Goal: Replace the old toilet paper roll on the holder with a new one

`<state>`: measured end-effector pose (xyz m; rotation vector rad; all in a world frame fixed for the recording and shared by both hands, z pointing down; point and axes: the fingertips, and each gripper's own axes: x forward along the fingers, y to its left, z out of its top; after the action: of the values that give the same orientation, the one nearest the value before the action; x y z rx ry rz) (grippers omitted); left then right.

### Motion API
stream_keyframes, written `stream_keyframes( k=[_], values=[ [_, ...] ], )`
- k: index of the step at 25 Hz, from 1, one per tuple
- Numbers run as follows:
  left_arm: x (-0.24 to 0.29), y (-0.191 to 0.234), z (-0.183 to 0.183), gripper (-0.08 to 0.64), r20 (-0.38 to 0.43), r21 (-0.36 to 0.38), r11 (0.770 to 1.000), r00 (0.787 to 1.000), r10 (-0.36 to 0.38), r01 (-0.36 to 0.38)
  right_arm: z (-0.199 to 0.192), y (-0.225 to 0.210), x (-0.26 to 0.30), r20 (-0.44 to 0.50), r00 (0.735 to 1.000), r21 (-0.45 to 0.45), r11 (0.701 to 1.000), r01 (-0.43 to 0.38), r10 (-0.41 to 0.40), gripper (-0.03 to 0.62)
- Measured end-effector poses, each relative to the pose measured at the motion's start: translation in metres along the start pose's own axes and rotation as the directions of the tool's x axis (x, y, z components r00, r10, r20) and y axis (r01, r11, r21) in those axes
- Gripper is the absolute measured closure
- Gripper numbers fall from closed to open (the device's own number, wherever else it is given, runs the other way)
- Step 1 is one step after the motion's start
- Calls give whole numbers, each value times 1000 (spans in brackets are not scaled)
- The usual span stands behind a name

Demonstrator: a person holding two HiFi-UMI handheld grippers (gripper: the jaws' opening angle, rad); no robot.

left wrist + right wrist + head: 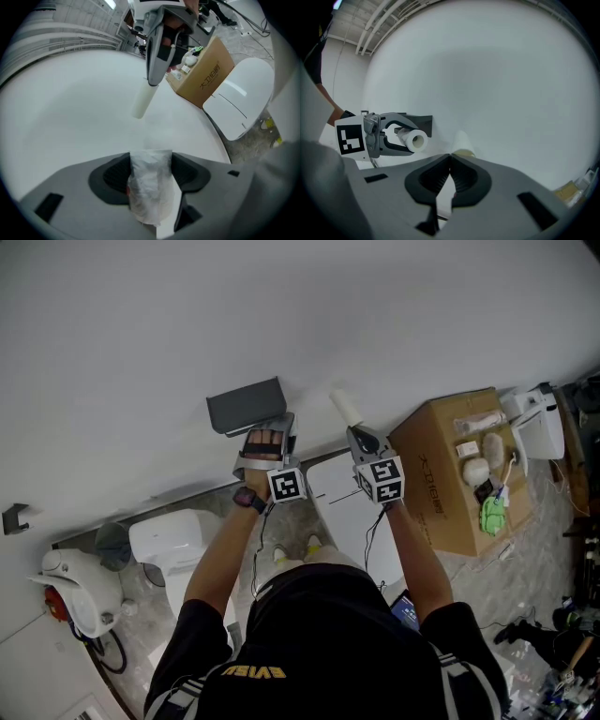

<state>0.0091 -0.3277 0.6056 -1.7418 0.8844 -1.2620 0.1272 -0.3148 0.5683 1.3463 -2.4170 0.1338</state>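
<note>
Left gripper (151, 161): jaws clamped across the new white toilet paper roll in crinkled clear wrap (149, 192), just beside the dark grey box-shaped wall holder (246, 406).

Right gripper (450, 157): jaws pressed together, pinching the bare cream cardboard tube (462, 142), apart from the holder.

Judgement: line the roll's hollow centre up squarely with the holder, then slide it on straight. The wrap probably has to come off.

Brown cardboard box (441, 474): dark Chinese characters, not legible.

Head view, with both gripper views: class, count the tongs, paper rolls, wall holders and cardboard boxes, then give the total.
Tongs: 2 (left tongs, right tongs)
Rolls: 2 (wrapped roll, bare roll)
Holder: 1
Box: 1
Total: 6
</note>
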Motion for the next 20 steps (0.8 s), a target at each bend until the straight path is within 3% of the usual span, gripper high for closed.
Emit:
stream_keyframes(
  k=[4, 13, 20],
  values=[
    [-3, -2, 0, 285, 2, -25, 999, 1000, -29, 29, 1, 1, 1, 1, 1000, 0, 1000, -3, 3, 594],
    [-5, -3, -10, 285, -21, -31, 999, 1000, -23, 22, 3, 2, 2, 4, 1000, -5, 1000, -8, 8, 594],
    [-6, -1, -31, 287, -64, -57, 998, 998, 22, -26, 5, 7, 9, 5, 1000, -5, 1000, -21, 21, 594]
  ],
)
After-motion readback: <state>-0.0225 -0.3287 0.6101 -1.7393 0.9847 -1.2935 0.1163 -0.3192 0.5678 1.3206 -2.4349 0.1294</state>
